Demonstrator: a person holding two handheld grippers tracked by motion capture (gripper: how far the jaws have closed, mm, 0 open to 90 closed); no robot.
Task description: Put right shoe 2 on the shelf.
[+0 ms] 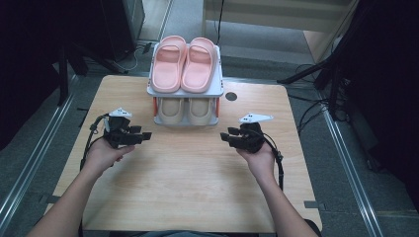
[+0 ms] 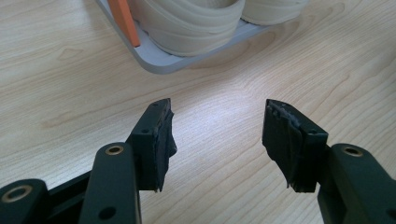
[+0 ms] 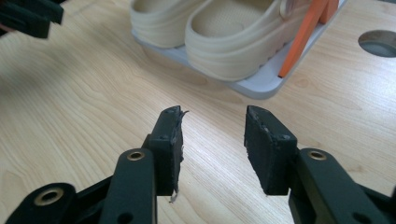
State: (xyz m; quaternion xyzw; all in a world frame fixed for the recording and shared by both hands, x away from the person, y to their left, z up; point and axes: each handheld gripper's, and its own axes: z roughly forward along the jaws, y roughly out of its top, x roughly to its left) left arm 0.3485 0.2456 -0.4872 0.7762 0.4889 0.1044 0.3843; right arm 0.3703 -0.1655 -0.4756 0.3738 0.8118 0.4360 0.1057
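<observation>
The beige clogs (image 1: 187, 110) nearest my tongs sit side by side on the lower tier of a small grey two-tier shoe rack (image 1: 220, 86), at about twelve o'clock on the tabletop (image 1: 197, 187), towards its far edge. They are cream-coloured, rounded at the toe, with ridged rubbery sides; in the right gripper view (image 3: 233, 42) the open foot beds show a fine dotted texture, and in the left gripper view (image 2: 187, 23) I see the banded sidewall resting on the grey tray. Orange uprights (image 3: 303, 37) at the rack's corners carry the upper tier, where a pair of pink slides (image 1: 183, 63) lies with toes pointing towards me, roofing over the clogs so that from above I see just their front ends. My left tongs (image 1: 143, 136) rest at about nine o'clock of the rack's front, released, jaws standing wide with bare wood between them (image 2: 217, 135). My right tongs (image 1: 228, 137) sit at about four o'clock of the rack, also released, jaws parted over bare tabletop (image 3: 212, 140), holding nothing. Both are near the rack but apart from it. A round grey cable port (image 1: 230, 96) lies in the tabletop just to the rack's three o'clock. Between each of my tongs and the clogs there is open wood; the nearest obstacles are the orange posts and the upper shelf.
</observation>
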